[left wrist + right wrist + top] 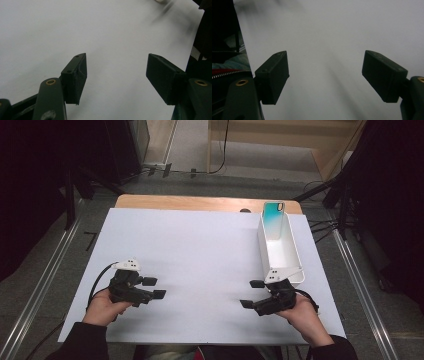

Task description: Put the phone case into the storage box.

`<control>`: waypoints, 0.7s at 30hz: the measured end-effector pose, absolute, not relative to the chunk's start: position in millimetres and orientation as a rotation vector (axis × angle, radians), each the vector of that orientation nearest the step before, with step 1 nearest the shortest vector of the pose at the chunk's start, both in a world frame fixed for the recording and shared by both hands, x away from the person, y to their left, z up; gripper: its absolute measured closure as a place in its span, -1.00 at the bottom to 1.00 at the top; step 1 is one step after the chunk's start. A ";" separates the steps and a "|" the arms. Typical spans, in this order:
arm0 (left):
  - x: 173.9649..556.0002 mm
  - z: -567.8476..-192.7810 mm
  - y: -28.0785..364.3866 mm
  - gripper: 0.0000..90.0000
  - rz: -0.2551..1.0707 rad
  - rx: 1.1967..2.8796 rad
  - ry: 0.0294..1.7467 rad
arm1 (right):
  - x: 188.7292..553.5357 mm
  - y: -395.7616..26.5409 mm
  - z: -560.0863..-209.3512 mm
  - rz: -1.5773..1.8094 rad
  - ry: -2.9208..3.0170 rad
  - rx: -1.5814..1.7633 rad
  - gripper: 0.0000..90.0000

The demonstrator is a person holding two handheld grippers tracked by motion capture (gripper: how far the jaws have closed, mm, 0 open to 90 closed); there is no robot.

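A long white bin [296, 257] stands at the right of the white table [200, 255], with a teal-backed phone [274, 215] leaning upright at its far end. My left gripper [154, 287] rests low at the near left, open, its jaws pointing right over bare white surface [117, 72]. My right gripper [252, 293] sits at the near right just in front of the bin's near end, open, jaws pointing left, with only white surface between them [325, 75]. Each gripper is held by a hand coming in from the near edge.
The table's wooden far edge [200, 202] shows beyond the white sheet. Metal rails [45, 280] run along the floor on both sides, and dark stands and cables [345, 205] crowd the far right. The table's near edge and a dark garment appear in the right gripper view [227, 67].
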State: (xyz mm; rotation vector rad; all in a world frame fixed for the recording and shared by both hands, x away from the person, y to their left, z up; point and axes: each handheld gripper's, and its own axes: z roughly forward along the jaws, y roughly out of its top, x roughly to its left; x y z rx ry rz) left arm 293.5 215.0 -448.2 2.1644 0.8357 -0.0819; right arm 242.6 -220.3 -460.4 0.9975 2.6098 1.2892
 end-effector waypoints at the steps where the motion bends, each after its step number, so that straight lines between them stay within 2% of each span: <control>1: 293.3 -448.1 215.1 -0.27 -0.083 2.163 0.836 | 241.8 -220.8 -461.1 1.291 2.612 0.999 -0.55; 21: 287.9 -447.8 222.3 -0.27 -0.075 2.156 0.834 | 231.2 -241.0 -468.0 1.294 2.606 0.975 -0.55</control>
